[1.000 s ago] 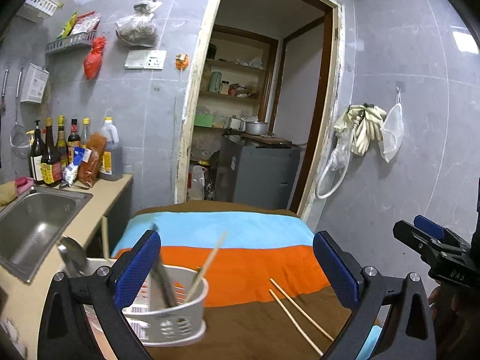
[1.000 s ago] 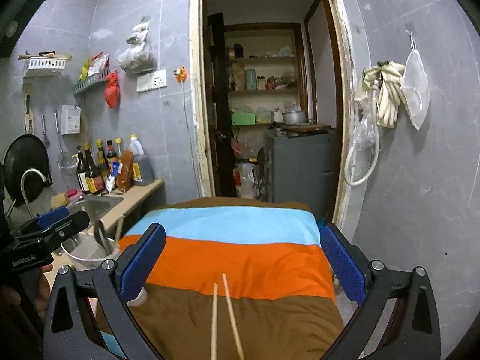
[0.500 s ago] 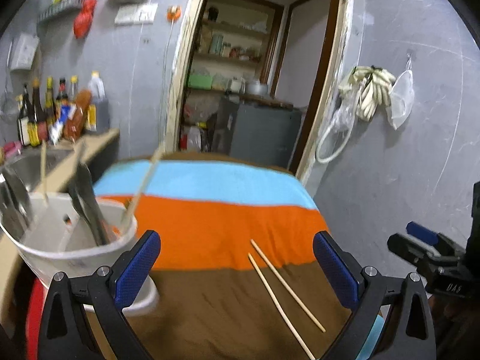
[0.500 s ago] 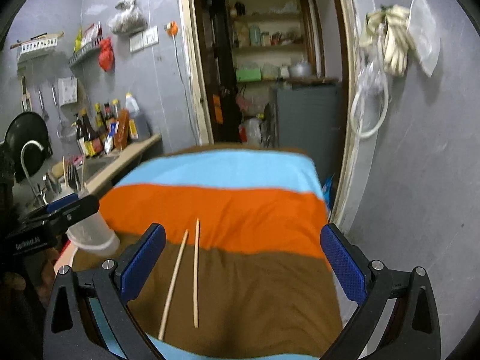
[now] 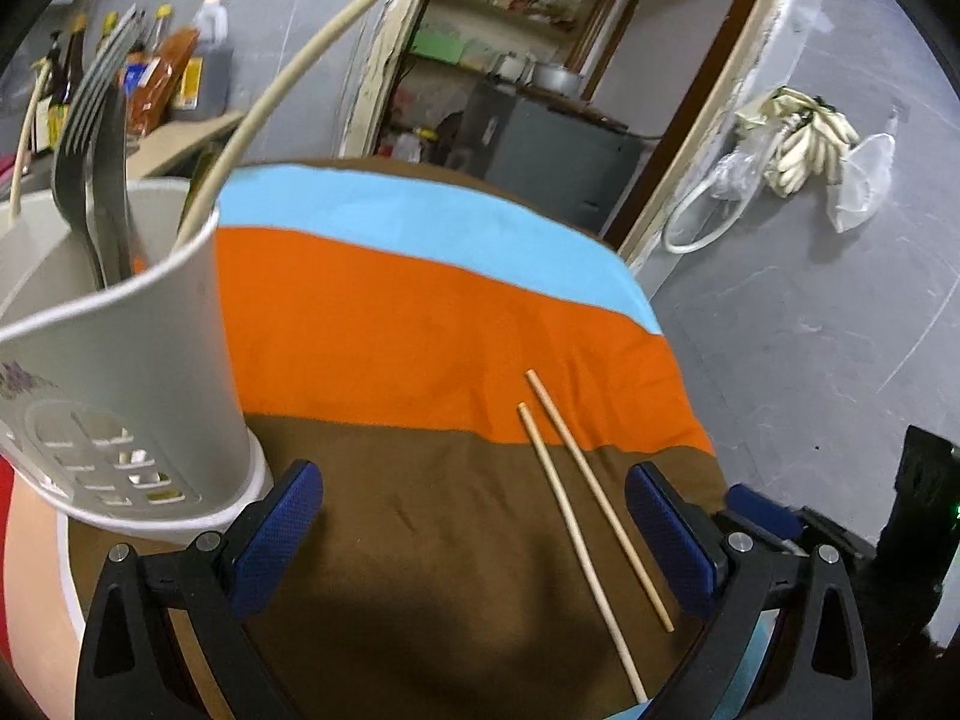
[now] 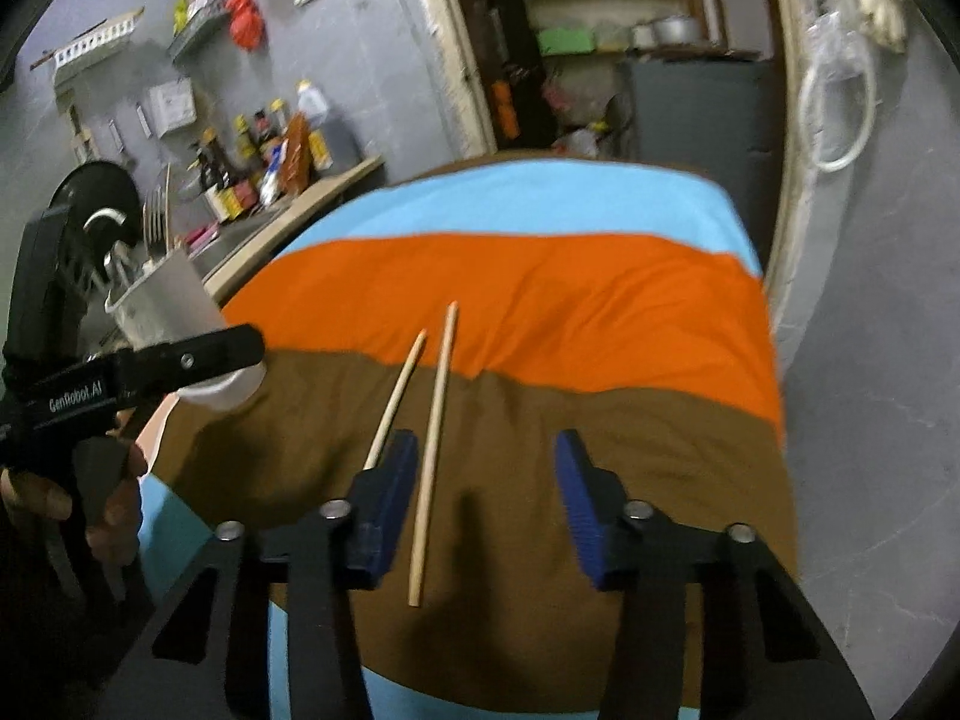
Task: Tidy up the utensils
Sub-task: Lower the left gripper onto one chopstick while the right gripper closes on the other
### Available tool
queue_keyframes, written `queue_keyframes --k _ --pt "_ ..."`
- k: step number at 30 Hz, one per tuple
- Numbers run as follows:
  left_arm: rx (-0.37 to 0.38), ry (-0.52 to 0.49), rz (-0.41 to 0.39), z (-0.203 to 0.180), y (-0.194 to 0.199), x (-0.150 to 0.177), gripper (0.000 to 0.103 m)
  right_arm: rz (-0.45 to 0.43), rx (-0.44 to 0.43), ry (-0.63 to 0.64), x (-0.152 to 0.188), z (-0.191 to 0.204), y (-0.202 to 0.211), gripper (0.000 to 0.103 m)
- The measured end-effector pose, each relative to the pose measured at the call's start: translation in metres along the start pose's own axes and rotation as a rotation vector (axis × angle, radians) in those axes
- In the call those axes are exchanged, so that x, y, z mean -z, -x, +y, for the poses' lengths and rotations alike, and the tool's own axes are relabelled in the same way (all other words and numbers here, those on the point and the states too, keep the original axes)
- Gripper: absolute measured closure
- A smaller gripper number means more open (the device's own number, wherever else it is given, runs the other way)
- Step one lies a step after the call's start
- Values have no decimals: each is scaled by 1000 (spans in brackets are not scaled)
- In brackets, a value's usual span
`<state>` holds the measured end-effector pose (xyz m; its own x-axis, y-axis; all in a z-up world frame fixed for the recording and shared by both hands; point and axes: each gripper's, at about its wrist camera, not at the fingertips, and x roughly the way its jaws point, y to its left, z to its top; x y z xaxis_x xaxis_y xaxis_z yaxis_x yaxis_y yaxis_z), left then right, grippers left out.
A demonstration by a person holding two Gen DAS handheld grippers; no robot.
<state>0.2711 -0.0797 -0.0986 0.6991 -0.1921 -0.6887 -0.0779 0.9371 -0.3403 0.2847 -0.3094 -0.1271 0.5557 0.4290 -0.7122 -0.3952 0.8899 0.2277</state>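
Both grippers have sunk toward the striped cloth since the earlier frames, and the right gripper [image 6: 483,498] has just been closing its fingers partway; they stand apart, clamped on nothing, with one chopstick lying loose between them.

Nearest the right gripper, on the brown band by the desk's near edge, lie the two chopsticks [image 6: 433,450]. Their long axes run away from the gripper, toward the orange band, so the fingers straddle the right-hand stick across its width while the left-hand stick passes just outside the left finger [image 6: 384,498]. That is the relation the pick turns on: I judge the right hand is the nearer one and placed to pinch only one stick unless it shifts.

The left gripper [image 5: 474,540], fingers wide apart and empty, hovers over the brown band with the chopsticks toward its right finger. At the desk's left edge stands the white utensil holder [image 5: 138,372], holding forks [image 5: 90,138] and a chopstick [image 5: 270,102]. Only the right view shows a hand [image 6: 90,498] gripping the left tool.
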Motion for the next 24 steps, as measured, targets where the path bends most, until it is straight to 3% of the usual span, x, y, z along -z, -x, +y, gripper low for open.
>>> queue_keyframes --k 5,14,21,24 --pt "-21 21 24 4 -9 4 1 72 -35 53 7 14 -23 71" --pt "-16 11 48 1 -18 4 3 95 45 151 8 25 -29 76" --pt "38 -7 100 -9 -33 1 21 112 76 222 5 34 -23 76" --pt "54 -12 116 -12 -38 1 30 128 111 249 6 35 -20 81"
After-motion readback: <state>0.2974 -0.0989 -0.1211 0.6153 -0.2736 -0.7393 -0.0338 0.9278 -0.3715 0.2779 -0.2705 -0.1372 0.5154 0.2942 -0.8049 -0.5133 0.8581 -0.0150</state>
